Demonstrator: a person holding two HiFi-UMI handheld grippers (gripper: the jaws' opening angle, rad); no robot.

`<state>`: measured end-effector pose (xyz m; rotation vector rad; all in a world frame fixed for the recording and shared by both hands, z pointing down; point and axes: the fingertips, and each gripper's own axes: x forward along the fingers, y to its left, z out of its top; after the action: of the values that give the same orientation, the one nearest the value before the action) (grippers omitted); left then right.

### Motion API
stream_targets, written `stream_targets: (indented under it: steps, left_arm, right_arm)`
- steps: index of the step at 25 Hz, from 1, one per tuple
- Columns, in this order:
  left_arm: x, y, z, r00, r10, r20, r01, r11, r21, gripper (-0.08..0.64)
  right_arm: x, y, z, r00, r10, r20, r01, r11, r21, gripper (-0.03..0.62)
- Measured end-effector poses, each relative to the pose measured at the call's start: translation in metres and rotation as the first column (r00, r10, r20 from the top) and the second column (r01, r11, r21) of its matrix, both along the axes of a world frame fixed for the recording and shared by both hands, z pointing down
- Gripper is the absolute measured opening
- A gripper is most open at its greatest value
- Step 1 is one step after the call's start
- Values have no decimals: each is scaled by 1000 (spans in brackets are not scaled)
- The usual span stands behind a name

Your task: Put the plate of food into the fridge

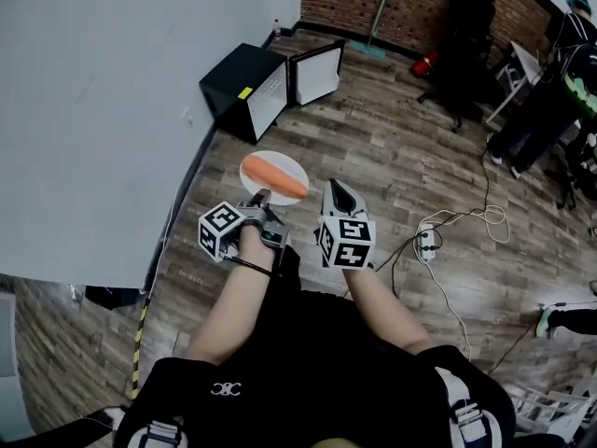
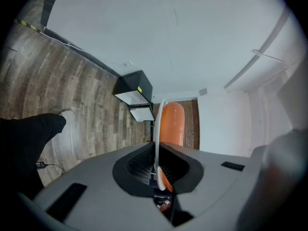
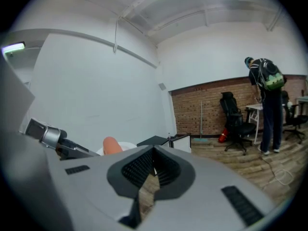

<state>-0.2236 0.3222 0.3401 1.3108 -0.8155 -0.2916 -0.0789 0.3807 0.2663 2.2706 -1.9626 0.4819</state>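
Left hand-held gripper pinches the plate, mid-carry; right hand-held gripper closed, empty; next, reach the far open fridge.

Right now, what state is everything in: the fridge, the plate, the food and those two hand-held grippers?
fridge: on the floor, door open.
plate: off the ground, gripped by its rim.
orange food: lying on the plate.
left gripper: shut on the plate.
right gripper: shut, holding nothing.
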Motion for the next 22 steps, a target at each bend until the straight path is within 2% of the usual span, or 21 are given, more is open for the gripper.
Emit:
stream_targets:
  steps: [5, 11, 17, 22]
  left_arm:
    - [23, -53, 7, 999, 26, -22, -26, 1000, -1, 18]
    - [44, -142, -3, 999, 25, -28, -24, 999, 42, 18]
    - [55, -235, 2, 1000, 23, 4, -23, 999, 28, 20]
    - [64, -294, 8, 999, 41, 2, -41, 999, 19, 20]
  right_arm:
    - [18, -50, 6, 1000, 2, -20, -2, 1000, 3, 14]
    - [38, -143, 2, 999, -23, -36, 23, 1000, 3, 14]
    - [45, -235, -8, 997, -67, -44, 67, 998, 2, 14]
    - [57, -300, -3, 997, -51, -64, 51, 999, -14, 14]
